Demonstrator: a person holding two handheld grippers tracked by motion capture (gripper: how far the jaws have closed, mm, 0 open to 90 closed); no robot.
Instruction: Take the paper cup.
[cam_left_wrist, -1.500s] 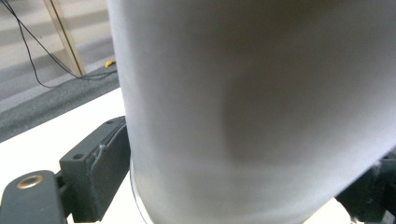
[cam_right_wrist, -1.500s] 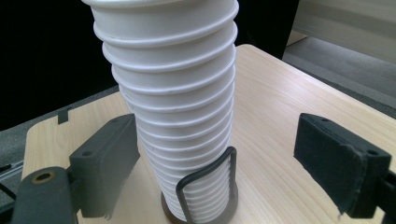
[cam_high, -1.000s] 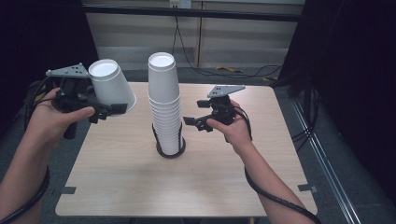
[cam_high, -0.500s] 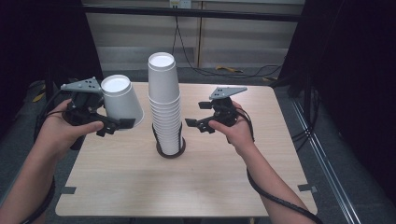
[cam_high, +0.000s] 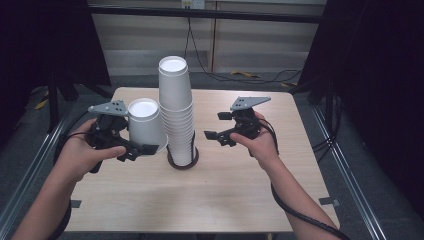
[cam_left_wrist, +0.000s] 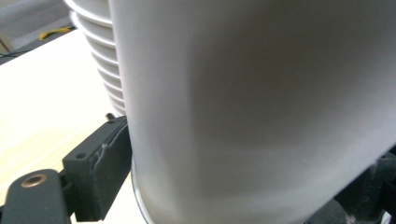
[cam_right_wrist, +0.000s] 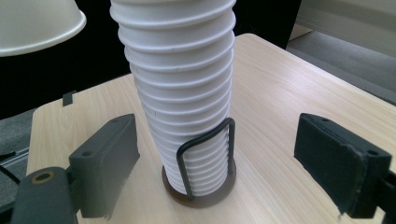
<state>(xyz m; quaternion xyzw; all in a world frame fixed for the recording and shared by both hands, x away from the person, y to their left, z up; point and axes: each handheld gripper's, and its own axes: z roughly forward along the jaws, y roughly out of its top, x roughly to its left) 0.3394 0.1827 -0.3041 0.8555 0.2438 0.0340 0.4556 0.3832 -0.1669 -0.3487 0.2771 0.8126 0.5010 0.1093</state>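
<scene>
Since a moment ago I have brought my left tool (cam_high: 134, 145) down and in toward the middle of the surface (cam_high: 210, 200), and the single white cup (cam_high: 145, 125) it carries has come with it; the cup was higher and farther out to my left before, and tilted, while now it stands upright with its open mouth up, just beside the stack of white cups (cam_high: 176, 107). My right tool (cam_high: 216, 126) has hardly moved; it hangs on the other side of the stack as it did.

The single cup sits low against the left side of the stack, its rim reaching roughly to the stack's middle. I cannot tell whether its base touches the surface. The stack stands upright in a dark ring-shaped holder (cam_high: 182, 161) with a wire loop (cam_right_wrist: 205, 158) rising along its lower cups, near the centre of the surface.

In the left gripper view the cup's wall (cam_left_wrist: 252, 112) is right up against the camera, with one black pad (cam_left_wrist: 100, 168) pressed to its side and the other at the far edge, so my left tool is clamped on that cup. In the right gripper view my right tool's jaws stand wide apart, one to each side of the stack's base, touching nothing, with the stack a little beyond them
</scene>
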